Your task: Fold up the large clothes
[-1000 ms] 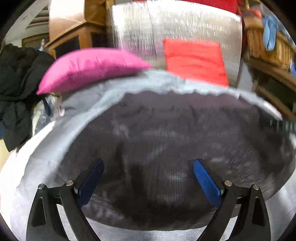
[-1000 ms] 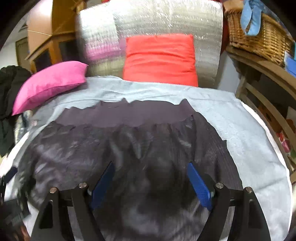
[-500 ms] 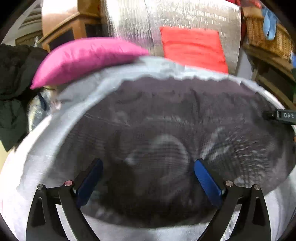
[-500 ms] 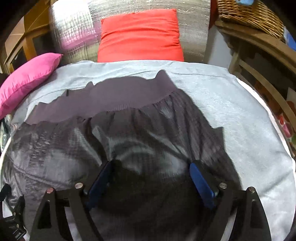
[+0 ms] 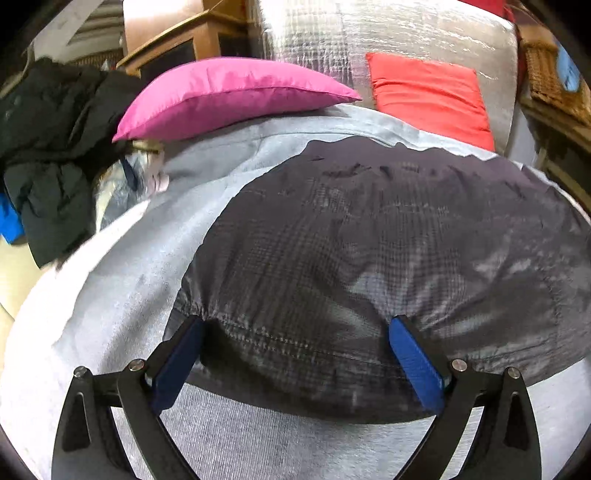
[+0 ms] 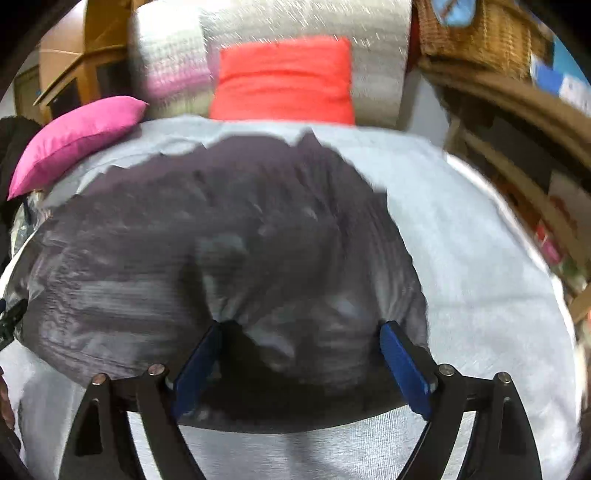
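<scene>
A large dark grey checked garment (image 5: 369, 240) lies spread on a light grey bed cover (image 5: 122, 280). Its plain dark waistband lies at the far edge; its near hem is a stitched fold. My left gripper (image 5: 295, 332) is open, its blue pads at the near-left hem, cloth between the jaws. The garment also shows in the right wrist view (image 6: 221, 240). My right gripper (image 6: 301, 339) is open at the near-right hem, cloth lying between its pads. Neither pair of jaws is closed on the cloth.
A pink pillow (image 5: 229, 92) and a red pillow (image 5: 428, 96) lie at the far edge against a silver padded backrest (image 5: 369, 33). Black clothing (image 5: 44, 147) is piled at the left. Wooden shelves and a wicker basket (image 6: 476, 33) stand at the right.
Both grippers have moved back toward the near hem of the garment, so the hem now lies between the pads. Both stay open.
</scene>
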A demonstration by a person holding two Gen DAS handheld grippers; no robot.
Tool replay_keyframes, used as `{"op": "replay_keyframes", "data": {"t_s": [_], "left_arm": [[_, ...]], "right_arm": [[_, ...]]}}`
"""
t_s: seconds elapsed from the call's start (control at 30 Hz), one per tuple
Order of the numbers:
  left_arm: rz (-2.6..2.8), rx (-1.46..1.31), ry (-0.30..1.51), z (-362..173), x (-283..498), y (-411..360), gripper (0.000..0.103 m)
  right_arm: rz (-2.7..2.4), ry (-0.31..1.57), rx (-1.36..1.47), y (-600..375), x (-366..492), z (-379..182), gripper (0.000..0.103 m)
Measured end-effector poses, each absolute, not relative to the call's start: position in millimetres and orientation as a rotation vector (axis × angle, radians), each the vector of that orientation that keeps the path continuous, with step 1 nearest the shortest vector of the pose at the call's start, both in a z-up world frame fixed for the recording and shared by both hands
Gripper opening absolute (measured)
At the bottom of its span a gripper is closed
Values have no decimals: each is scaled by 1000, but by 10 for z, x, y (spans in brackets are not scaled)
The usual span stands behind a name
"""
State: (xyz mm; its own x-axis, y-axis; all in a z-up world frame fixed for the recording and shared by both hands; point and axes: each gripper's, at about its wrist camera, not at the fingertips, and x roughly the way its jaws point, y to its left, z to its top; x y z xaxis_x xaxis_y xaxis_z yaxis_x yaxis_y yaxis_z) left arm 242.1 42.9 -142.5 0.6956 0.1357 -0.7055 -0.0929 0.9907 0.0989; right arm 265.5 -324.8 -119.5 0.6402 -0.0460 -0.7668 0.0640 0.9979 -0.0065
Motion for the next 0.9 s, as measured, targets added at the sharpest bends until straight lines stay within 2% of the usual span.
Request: {"op": "replay_keyframes", "data": {"t_s": [0.13,0.27,0.43,0.6,0.77,0.9], "left_arm": [[129,53,801,-1457,2408,426,101],[100,39,804,-1289,2372,506,101],[92,-96,723,-942,2280,966,101],[77,-246,815,-992,2614,1501,101],[83,-269,889,-1147,2910,1588,101],[109,-192,862,-1135,2856,1381,101]], "right_arm": [[-76,883,43,-3327,2706,-1273,102],[-70,893,96,-3404,2707,-1264,102],[-13,850,197,-3648,2496,-958,102],[8,842,362,-4222,2603,-784,102],[81,958,470,-4457,2963,-1022,102],[109,964,506,-4440,3027,-1139,102]]}}
